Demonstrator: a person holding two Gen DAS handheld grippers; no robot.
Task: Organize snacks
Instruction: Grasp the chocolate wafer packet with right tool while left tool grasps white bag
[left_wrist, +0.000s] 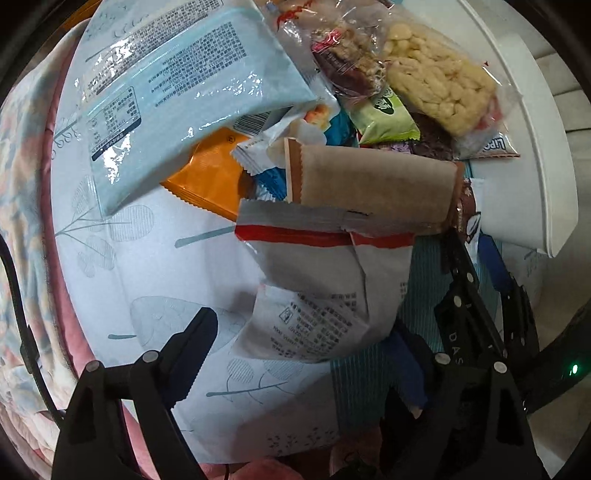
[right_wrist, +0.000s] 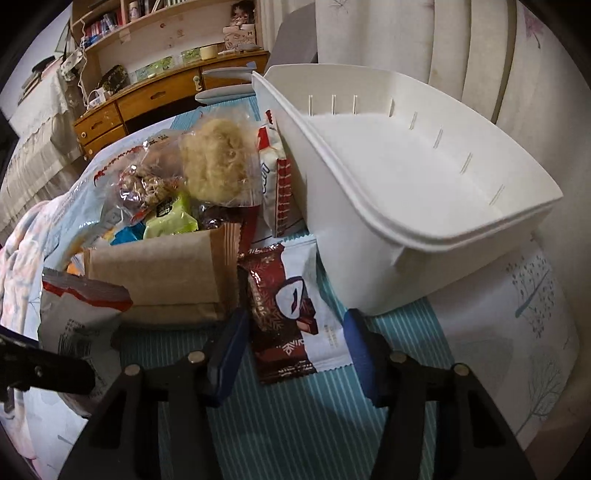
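Fingers of the right gripper (right_wrist: 293, 350) are spread to either side of a dark red and white snack packet (right_wrist: 291, 314) lying flat on the striped teal cloth (right_wrist: 295, 424); the blue pads stand just beside its long edges without pressing on it. Fingers of the left gripper (left_wrist: 295, 339) are also spread, with a grey, red-striped packet (left_wrist: 317, 280) lying between them, untouched as far as the view shows.

Largest in sight is the bed, covered by a pale sheet printed with leaves (left_wrist: 147, 258), with a pink blanket (left_wrist: 66, 295) along its left edge. On it stands a white plastic bin (right_wrist: 406, 221), empty, its open top tilted toward the right wrist camera and its near wall just beside the red packet; open sheet lies to the right of it. A big light blue bag (left_wrist: 177, 99) leans over the snack pile, and open sheet lies below it. Next down in size come a brown paper packet (left_wrist: 373, 184), a clear bag of pale puffed pieces (left_wrist: 439, 85), an orange packet (left_wrist: 210, 177) and a small green packet (left_wrist: 388, 118), all heaped together and overlapping.

Behind the bed are a wooden desk with drawers (right_wrist: 147, 99) and pale curtains (right_wrist: 424, 44).
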